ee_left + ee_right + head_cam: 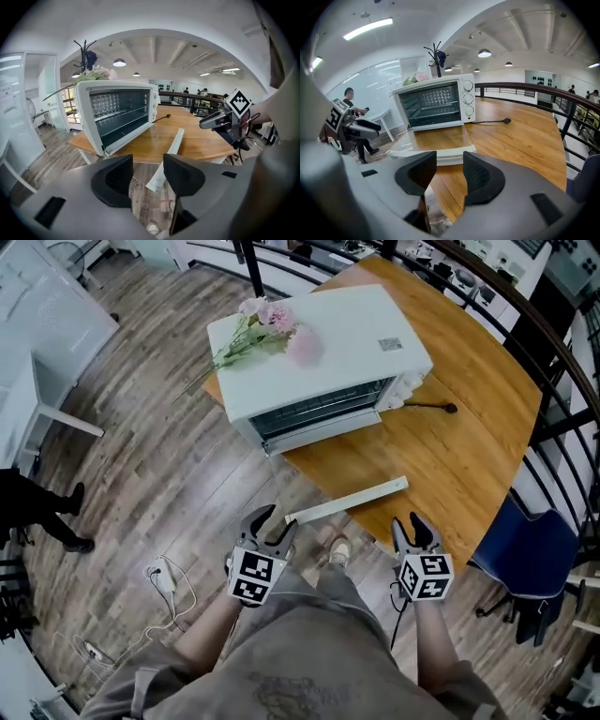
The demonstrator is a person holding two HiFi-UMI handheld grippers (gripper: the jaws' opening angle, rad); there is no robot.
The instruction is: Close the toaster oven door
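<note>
**Door (pixel 347 501) of the toaster oven (pixel 319 352) open, both tongs spread**

The toaster oven is seen ahead of both tongs, standing on a round wooden tabletop (pixel 469 437). Its door is folded down flat toward the tongs, and the white front edge of the door reaches past the rim of the tabletop. This edge lies just ahead of the tongs and between them in the head view.

The left tongs (pixel 275 524) are held spread over the floor (pixel 169 484), near the left end of the door edge but apart from it. Only the floor is seen in the gap between the jaws.

The right tongs (pixel 415 526) are also spread, at the rim of the tabletop, near the right end of the door edge. It is not touched by them.

Pink flowers (pixel 272 329) are laid on top of the oven. A black cord (pixel 431 408) lies on the tabletop, ahead of the right tongs and beside the oven.
</note>
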